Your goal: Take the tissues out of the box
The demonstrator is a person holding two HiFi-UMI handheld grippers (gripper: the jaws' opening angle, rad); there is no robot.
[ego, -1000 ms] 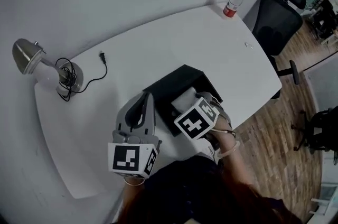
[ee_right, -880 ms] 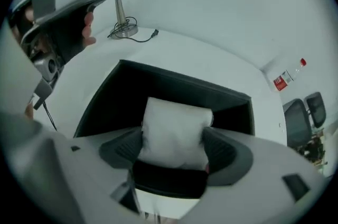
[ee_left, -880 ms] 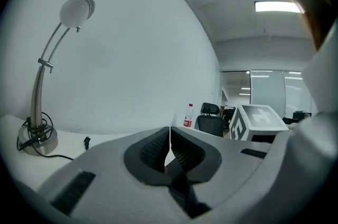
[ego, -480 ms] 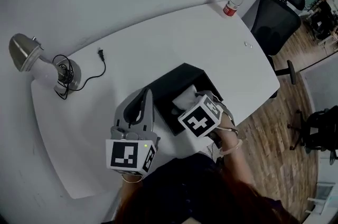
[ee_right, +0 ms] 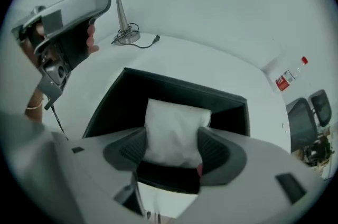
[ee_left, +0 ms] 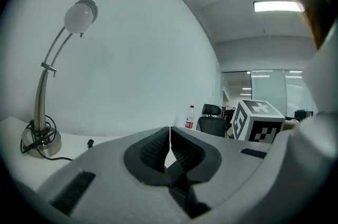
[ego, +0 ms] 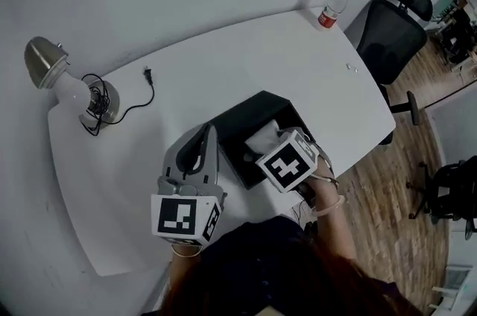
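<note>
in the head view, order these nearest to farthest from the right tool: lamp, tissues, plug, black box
1. tissues, between the closing jaws of the right tool.
2. black box, around the tissues.
3. plug, lying well off to the left.
4. lamp, at the left edge, beyond the plug.

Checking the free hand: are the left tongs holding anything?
No, the left tongs are shut on each other with nothing between them.

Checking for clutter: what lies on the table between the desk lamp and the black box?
Only the black cord and plug of the lamp, lying close to it; the white table is otherwise bare up to the black box. The head view shows this.
</note>
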